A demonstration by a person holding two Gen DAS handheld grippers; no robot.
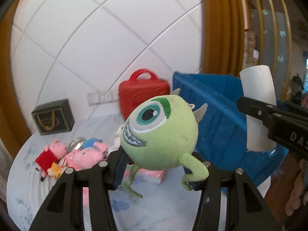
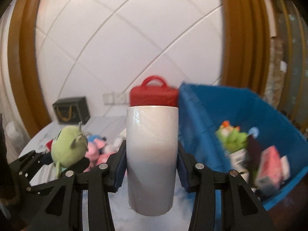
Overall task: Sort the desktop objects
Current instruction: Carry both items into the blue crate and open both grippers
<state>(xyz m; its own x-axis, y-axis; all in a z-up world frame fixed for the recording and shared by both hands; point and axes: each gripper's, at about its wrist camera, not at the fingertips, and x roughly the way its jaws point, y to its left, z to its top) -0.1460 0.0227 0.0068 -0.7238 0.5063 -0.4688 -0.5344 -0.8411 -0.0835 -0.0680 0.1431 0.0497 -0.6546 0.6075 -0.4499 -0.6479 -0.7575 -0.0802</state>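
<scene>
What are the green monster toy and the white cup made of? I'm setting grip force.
Green monster toy: soft plush fabric, judging by its fuzzy nap and embroidered eye. White cup: probably glazed ceramic, smooth and glossy with highlights near the rim; hard plastic can't be excluded.

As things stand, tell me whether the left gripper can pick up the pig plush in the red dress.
Probably not: the left gripper is shut on the green monster plush, so the pig plush must wait.

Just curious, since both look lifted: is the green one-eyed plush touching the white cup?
Apart. In the right wrist view, the green plush sits in the left tool, well left of the white cup held by the right tool, with pink toys visible between them.
</scene>
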